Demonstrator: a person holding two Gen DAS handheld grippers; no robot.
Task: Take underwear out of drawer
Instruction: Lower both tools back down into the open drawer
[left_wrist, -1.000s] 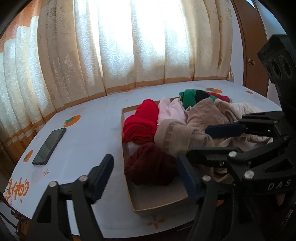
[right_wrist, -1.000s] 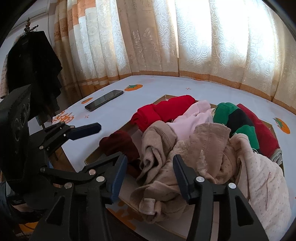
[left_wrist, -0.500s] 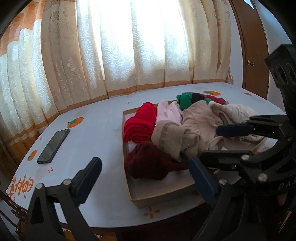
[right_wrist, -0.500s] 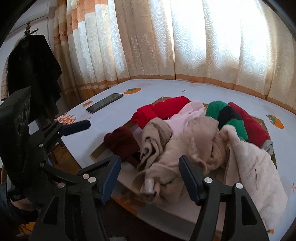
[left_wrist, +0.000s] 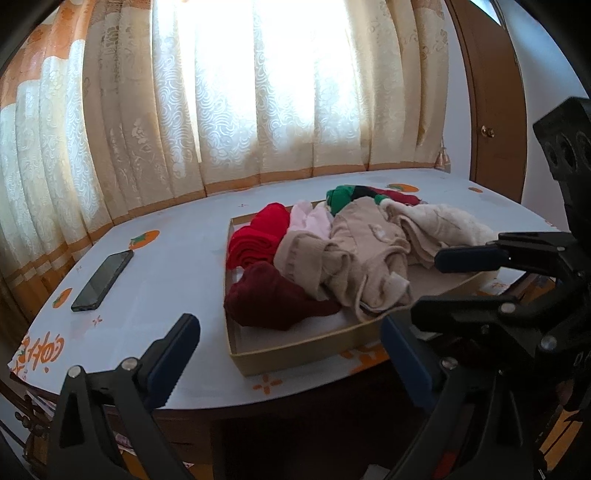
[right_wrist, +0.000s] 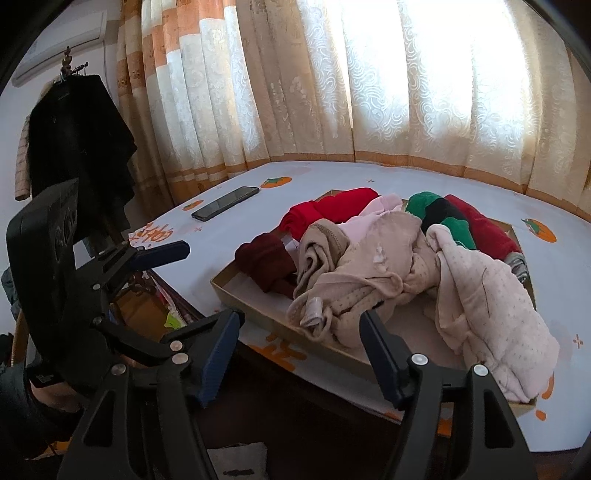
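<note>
A shallow cardboard drawer tray (left_wrist: 295, 350) (right_wrist: 236, 291) sits on the table, filled with folded and rumpled garments: red (left_wrist: 258, 236), dark maroon (left_wrist: 273, 299) (right_wrist: 266, 258), pale pink (left_wrist: 310, 221), beige (left_wrist: 362, 251) (right_wrist: 369, 266), green and black (right_wrist: 439, 214), and cream dotted (right_wrist: 487, 291). My left gripper (left_wrist: 291, 358) is open and empty, off the table's near edge before the tray. My right gripper (right_wrist: 303, 350) is open and empty, just short of the tray's near corner, in front of the beige garment.
A black phone (left_wrist: 101, 280) (right_wrist: 225, 203) lies on the white tablecloth left of the tray. Curtains cover the window behind the table. A wooden door (left_wrist: 491, 110) stands at the right. Dark clothes (right_wrist: 74, 147) hang at the left.
Both grippers have pulled back from the tray and away from the garments. They stay open and empty. The clothes have not moved.
</note>
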